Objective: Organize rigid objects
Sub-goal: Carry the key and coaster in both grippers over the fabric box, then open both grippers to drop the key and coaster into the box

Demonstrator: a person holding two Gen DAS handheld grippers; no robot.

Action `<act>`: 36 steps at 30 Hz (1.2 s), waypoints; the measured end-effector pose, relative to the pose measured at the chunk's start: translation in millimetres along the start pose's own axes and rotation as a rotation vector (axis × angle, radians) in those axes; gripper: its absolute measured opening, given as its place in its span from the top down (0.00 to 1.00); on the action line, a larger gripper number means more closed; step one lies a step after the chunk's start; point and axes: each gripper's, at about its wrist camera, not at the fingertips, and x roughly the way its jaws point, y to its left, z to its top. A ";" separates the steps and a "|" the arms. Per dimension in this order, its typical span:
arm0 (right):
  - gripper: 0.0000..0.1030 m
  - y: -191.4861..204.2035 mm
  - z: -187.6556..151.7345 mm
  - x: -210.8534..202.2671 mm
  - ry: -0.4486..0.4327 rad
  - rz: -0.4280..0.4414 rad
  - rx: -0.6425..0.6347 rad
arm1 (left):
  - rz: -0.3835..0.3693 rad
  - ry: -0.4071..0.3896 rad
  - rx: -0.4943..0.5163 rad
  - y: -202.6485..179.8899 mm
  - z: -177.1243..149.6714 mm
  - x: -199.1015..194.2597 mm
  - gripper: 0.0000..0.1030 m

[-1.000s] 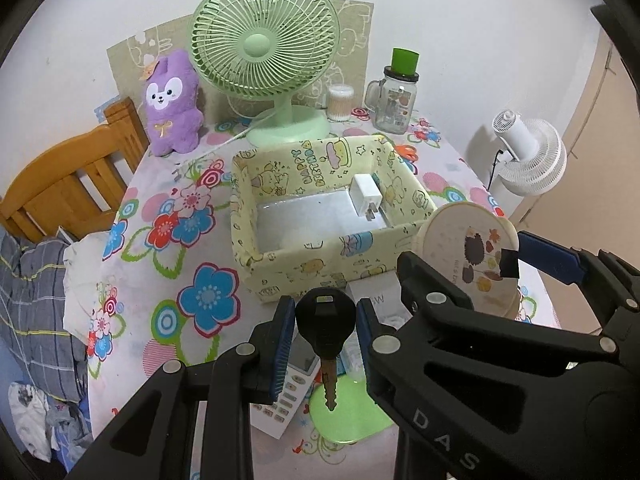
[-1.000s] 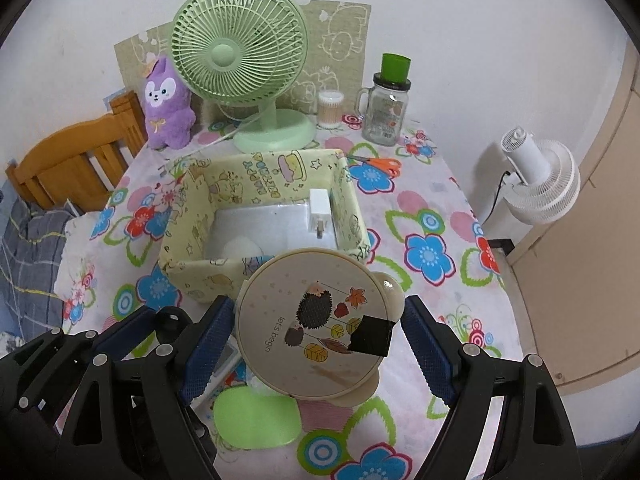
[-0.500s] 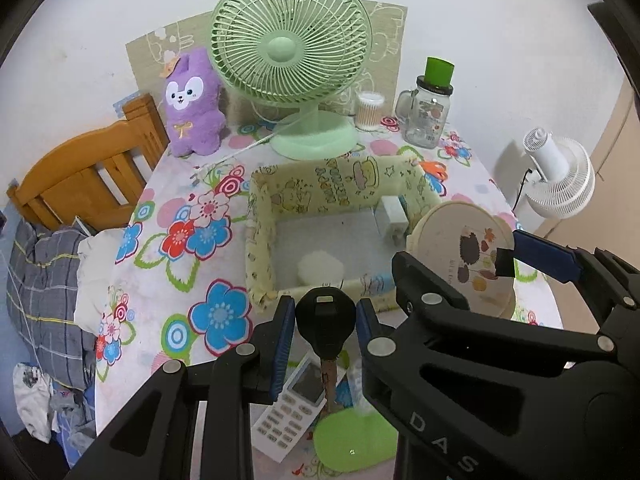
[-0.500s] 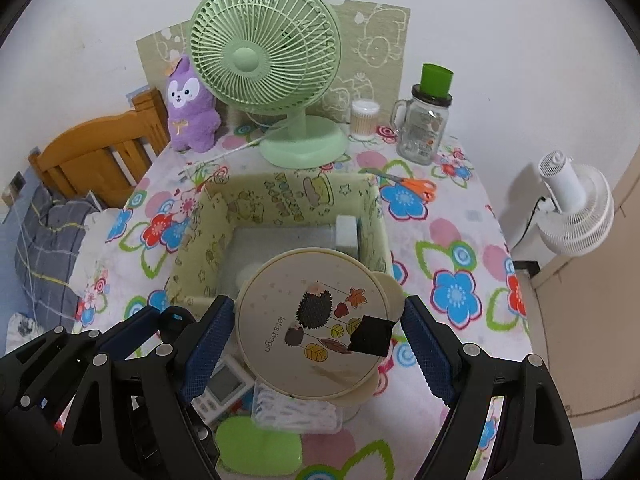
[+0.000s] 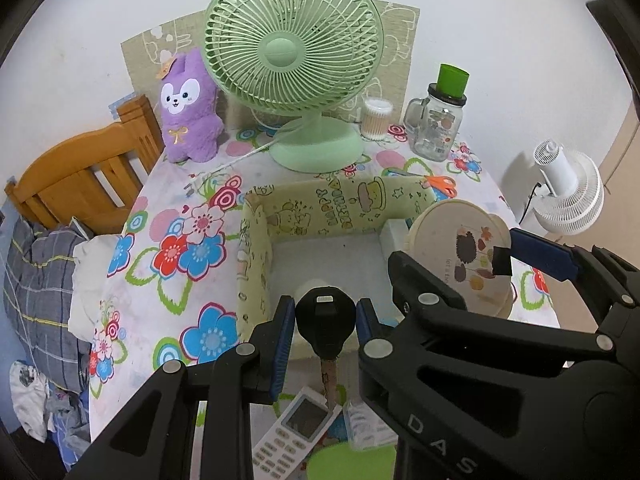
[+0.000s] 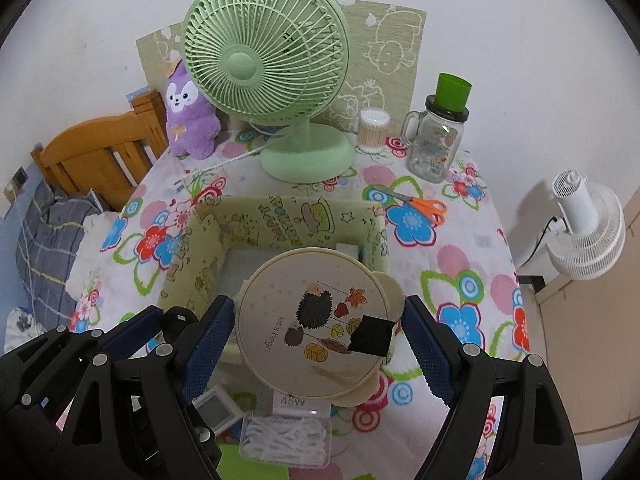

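ITEM 1: key (image 5: 325,322). Black plastic head, worn metal blade. Your left gripper (image 5: 325,320) is clamped on the head; blade hangs down toward you, long axis running near-to-far in the wrist view. It sits over the near wall of the storage box (image 5: 256,248).

ITEM 2: round lidded container (image 6: 316,322). Cream, hedgehog and leaf print, black square patch on lid. Your right gripper (image 6: 318,340) has it pinched across its width, fingers spread wide. It hangs above the box's near-right corner.

KEY RELATION: box opening lies just beyond and below both loads. Both look about equally close to the box; I'd judge either needs a short push forward before release.

BOX: yellow cartoon print, grey floor; holds a white charger (image 5: 390,236), right side.
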 end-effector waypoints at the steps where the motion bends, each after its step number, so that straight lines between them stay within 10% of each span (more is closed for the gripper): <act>1: 0.17 -0.6 1.2 1.3 0.001 0.000 0.000 | -0.001 0.002 -0.001 0.4 1.9 2.3 0.69; 36: 0.15 9.8 38.1 117.1 0.166 0.125 -0.075 | 0.009 0.150 -0.073 23.9 31.4 98.3 0.69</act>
